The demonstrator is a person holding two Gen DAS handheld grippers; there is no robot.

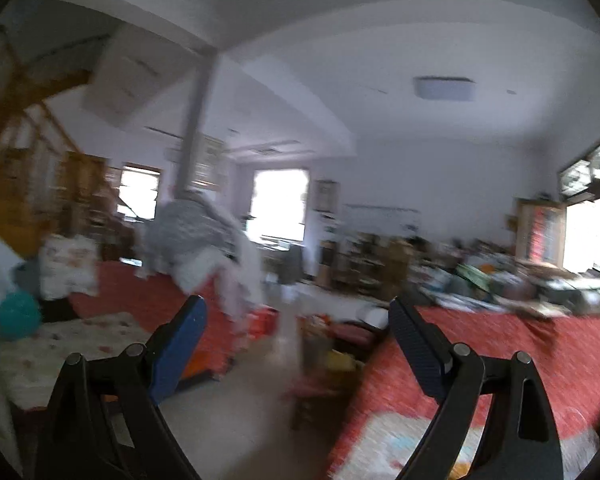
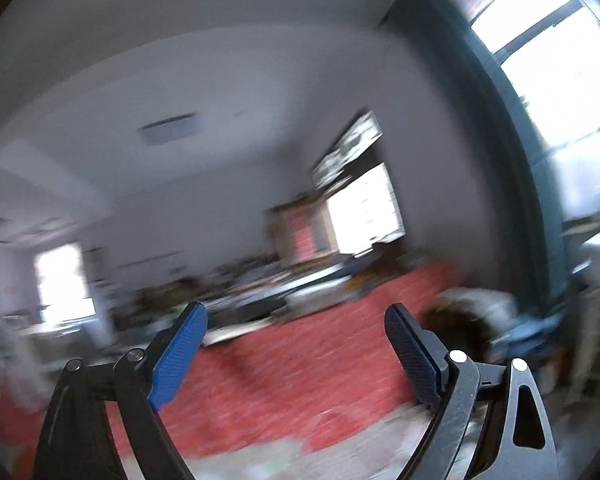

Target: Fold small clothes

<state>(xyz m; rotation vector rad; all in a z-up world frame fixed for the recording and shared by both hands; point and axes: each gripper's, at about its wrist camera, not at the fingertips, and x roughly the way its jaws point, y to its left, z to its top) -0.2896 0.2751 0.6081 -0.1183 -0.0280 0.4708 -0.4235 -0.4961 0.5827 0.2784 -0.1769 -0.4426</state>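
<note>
In the left wrist view, a heap of clothes (image 1: pixel 196 236) is being seen piled on a covered surface (image 1: pixel 148 300) at left, behind the left gripper (image 1: pixel 296 344). A second covered surface (image 1: pixel 500 344) is lying at right, a floor gap (image 1: pixel 236 408) between them. Cluttered shelving (image 1: pixel 364 260) is standing behind, below a ceiling light (image 1: pixel 444 88).

1. The left claw (image 1: pixel 298 344) had matt black plastic arms, blue textured pads (image 1: pixel 178 354) and shiny metal pins.
2. The right claw (image 2: pixel 296 350) looked the same.
3. The red cover (image 1: pixel 520 356) was patterned cloth.
4. The stairs (image 1: pixel 28 152) were glossy wood.
</note>
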